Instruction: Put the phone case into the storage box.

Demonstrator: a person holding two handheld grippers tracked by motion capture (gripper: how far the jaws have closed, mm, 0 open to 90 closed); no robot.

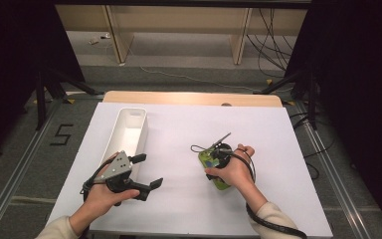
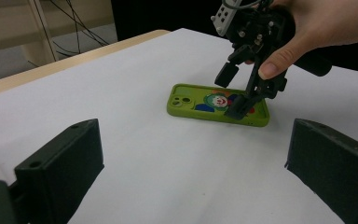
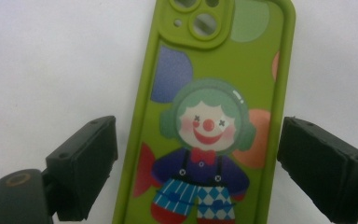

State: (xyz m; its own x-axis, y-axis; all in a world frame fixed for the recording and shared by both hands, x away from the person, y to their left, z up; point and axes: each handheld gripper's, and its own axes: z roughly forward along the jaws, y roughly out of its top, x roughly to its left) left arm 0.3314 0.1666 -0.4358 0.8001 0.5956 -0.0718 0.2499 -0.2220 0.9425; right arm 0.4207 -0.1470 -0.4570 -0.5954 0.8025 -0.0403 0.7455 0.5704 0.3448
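A green phone case (image 1: 221,182) printed with a clown lies flat on the white table top, right of centre. In the right gripper view the phone case (image 3: 214,116) runs up between the two black jaws, with a gap on each side. My right gripper (image 1: 222,152) hangs open just over it, pointing down, held in a hand. From the left gripper view, the right gripper (image 2: 233,93) stands over the near end of the phone case (image 2: 200,105). My left gripper (image 1: 147,171) rests low at the front left, open and holding nothing, aimed at the case.
A long white bin (image 1: 129,129) stands at the left of the white sheet (image 1: 179,124), beside my left hand. A thin black cable (image 1: 199,148) loops just beyond the case. The wooden table edge (image 1: 189,97) runs along the far side, with floor and cables beyond.
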